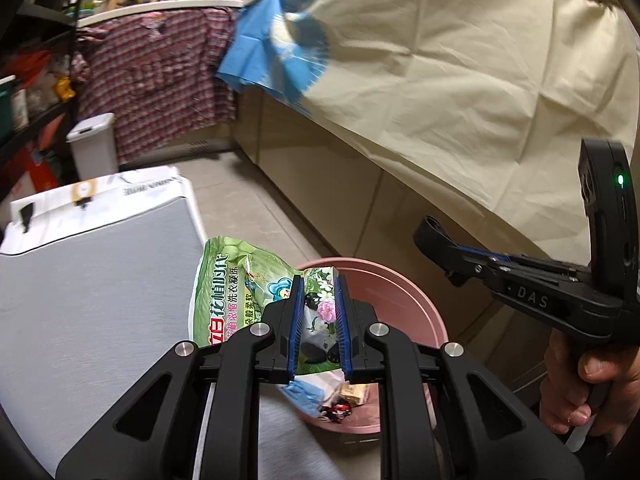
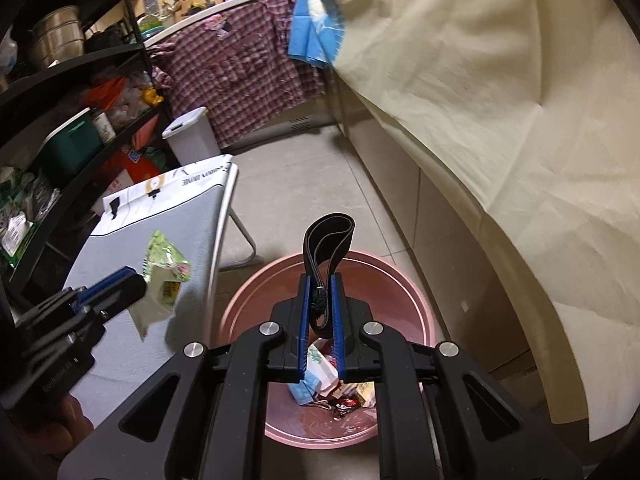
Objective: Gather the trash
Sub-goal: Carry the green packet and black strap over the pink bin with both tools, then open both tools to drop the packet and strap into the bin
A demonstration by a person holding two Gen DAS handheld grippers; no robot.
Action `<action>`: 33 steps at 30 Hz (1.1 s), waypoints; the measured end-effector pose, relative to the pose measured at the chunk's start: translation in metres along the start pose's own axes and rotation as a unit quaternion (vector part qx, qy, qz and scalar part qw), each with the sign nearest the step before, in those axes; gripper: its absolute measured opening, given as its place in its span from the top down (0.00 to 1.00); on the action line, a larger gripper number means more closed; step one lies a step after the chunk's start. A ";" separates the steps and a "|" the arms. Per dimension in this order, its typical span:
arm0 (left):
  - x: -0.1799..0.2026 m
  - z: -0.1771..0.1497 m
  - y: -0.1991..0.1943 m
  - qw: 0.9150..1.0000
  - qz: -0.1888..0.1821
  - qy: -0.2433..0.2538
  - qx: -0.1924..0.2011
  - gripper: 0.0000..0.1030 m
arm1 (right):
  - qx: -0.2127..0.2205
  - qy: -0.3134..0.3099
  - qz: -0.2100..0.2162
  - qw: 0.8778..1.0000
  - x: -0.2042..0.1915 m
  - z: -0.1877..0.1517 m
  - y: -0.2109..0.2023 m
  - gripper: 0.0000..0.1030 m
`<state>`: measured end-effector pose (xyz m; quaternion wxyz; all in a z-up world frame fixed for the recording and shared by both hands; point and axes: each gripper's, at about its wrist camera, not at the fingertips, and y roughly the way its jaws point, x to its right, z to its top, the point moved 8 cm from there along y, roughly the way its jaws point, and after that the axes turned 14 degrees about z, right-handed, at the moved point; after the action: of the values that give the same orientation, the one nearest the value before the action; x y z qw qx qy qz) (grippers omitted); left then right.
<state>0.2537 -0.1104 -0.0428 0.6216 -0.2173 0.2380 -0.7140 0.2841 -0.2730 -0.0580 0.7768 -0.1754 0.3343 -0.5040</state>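
Note:
My left gripper [image 1: 319, 284] is shut on a green flowered detergent pouch [image 1: 228, 284], held over the near rim of a pink trash basin [image 1: 404, 300]. In the right wrist view that pouch [image 2: 166, 266] hangs from the left gripper [image 2: 136, 282] above the grey board. My right gripper [image 2: 320, 280] is shut on a looped black strap [image 2: 328, 236], directly above the pink basin [image 2: 400, 280]. The right gripper [image 1: 436, 232] also shows from the side in the left wrist view, with a hand on its handle. Wrappers and a blue mask [image 2: 306, 392] lie in the basin.
A grey ironing board [image 1: 92, 288] stands left of the basin. A cream cloth [image 1: 460, 80] drapes over the counter on the right. A white lidded bin [image 2: 192, 136], a checked cloth and black shelves with clutter stand at the back left. Tiled floor runs between.

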 end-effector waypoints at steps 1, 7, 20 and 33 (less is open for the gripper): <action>0.007 -0.002 0.004 1.000 -0.004 0.009 -0.002 0.85 | -0.001 -0.001 -0.003 1.000 0.002 0.000 0.001 0.90; 0.027 -0.014 0.022 0.999 -0.020 0.029 -0.019 0.85 | -0.007 -0.001 -0.015 1.000 0.010 -0.001 0.007 0.90; 0.037 -0.025 0.044 0.997 -0.038 0.039 -0.050 0.82 | -0.024 0.010 -0.009 1.000 0.020 -0.005 0.024 0.79; 0.002 -0.027 0.026 0.999 -0.002 -0.001 -0.049 0.54 | -0.014 0.014 -0.022 1.000 0.020 -0.005 0.019 0.46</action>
<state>0.2578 -0.1137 -0.0799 0.6087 -0.2488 0.2716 -0.7027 0.2982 -0.2826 -0.0800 0.7584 -0.1865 0.3480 -0.5187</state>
